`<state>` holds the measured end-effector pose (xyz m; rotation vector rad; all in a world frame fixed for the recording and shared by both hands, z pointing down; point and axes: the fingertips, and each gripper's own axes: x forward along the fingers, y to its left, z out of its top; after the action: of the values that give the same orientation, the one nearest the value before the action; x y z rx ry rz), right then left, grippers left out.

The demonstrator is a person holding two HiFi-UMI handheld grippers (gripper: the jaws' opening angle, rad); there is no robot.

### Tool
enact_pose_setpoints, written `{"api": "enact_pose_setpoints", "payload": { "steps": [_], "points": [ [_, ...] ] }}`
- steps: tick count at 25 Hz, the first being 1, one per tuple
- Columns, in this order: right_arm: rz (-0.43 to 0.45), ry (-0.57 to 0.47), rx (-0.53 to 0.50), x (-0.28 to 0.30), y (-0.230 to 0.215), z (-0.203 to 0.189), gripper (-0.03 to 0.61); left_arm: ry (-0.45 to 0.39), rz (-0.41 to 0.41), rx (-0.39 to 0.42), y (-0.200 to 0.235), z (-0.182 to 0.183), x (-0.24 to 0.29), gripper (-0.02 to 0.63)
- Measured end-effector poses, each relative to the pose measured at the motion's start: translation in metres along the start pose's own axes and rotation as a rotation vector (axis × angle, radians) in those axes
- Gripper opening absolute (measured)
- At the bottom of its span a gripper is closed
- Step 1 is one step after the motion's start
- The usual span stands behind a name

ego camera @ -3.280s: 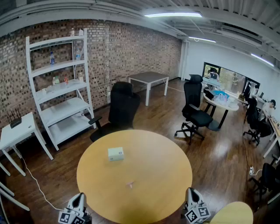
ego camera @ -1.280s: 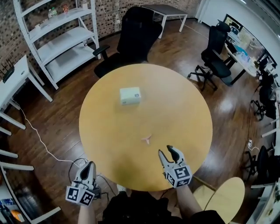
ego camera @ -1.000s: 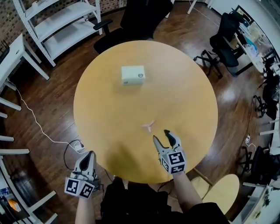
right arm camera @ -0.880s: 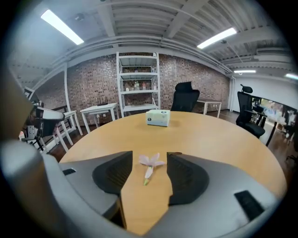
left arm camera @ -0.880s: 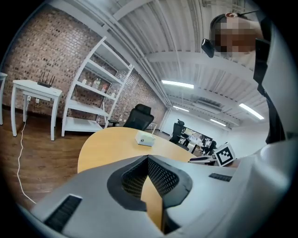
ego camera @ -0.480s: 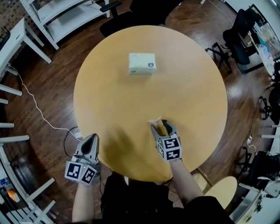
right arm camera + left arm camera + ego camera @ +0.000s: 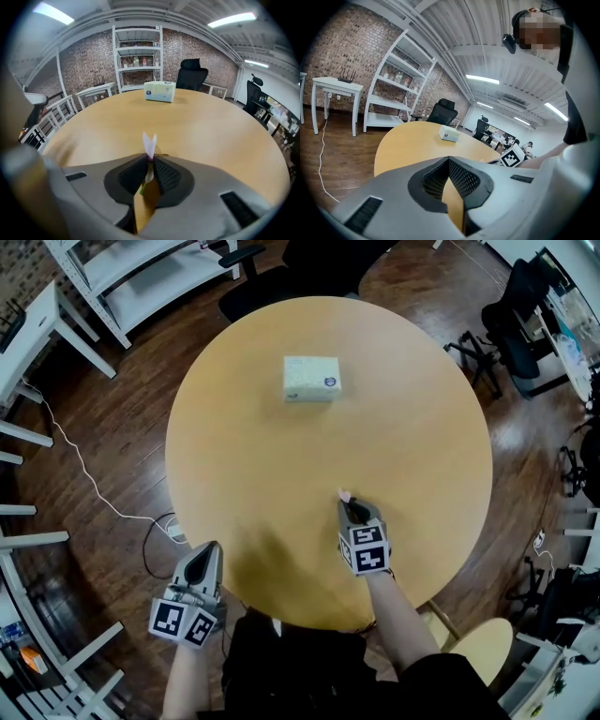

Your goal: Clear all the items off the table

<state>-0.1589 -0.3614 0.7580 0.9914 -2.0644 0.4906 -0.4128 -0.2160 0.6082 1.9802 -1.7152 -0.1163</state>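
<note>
A small pink paper piece [image 7: 344,494] with a green stem lies near the front of the round yellow table [image 7: 253,456]. My right gripper [image 7: 352,507] has just been closing and is shut on it; the pink tips [image 7: 149,143] stick up above the pinched pads of the right gripper [image 7: 150,161]. A pale green tissue box [image 7: 311,378] sits on the far half of the table, also seen ahead as the tissue box [image 7: 160,91] and the tissue box [image 7: 450,135]. My left gripper [image 7: 210,551] hangs shut and empty off the table's front left edge, its pads together in the left gripper view [image 7: 449,161].
A black office chair [image 7: 319,263] stands behind the table. White shelves [image 7: 141,268] are at the back left, and a white cable [image 7: 94,493] runs over the wooden floor. A round yellow stool [image 7: 478,652] is at the lower right. More chairs stand at the right.
My right gripper came forward and down to the pink paper piece and closed its jaws on it. The left gripper stayed by the table's edge. The head view tipped downward.
</note>
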Motion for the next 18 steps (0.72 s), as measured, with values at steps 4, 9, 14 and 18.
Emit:
{"api": "enact_pose_setpoints", "payload": {
  "steps": [4,9,14,18],
  "points": [
    [-0.005,-0.007,0.031,-0.003,-0.003,0.004,0.040,-0.013,0.009,-0.001,0.004,0.005,-0.010,-0.008],
    [-0.025,-0.054,0.032,-0.016,0.004,0.019,0.040,-0.047,0.015,0.008,0.016,0.019,-0.023,-0.008],
    [-0.049,-0.150,0.050,-0.048,0.005,0.053,0.040,-0.107,-0.006,0.012,0.019,0.048,-0.029,-0.008],
    [-0.054,-0.303,0.096,-0.094,0.008,0.096,0.040,-0.187,-0.046,0.057,0.012,0.085,-0.031,-0.008]
  ]
}}
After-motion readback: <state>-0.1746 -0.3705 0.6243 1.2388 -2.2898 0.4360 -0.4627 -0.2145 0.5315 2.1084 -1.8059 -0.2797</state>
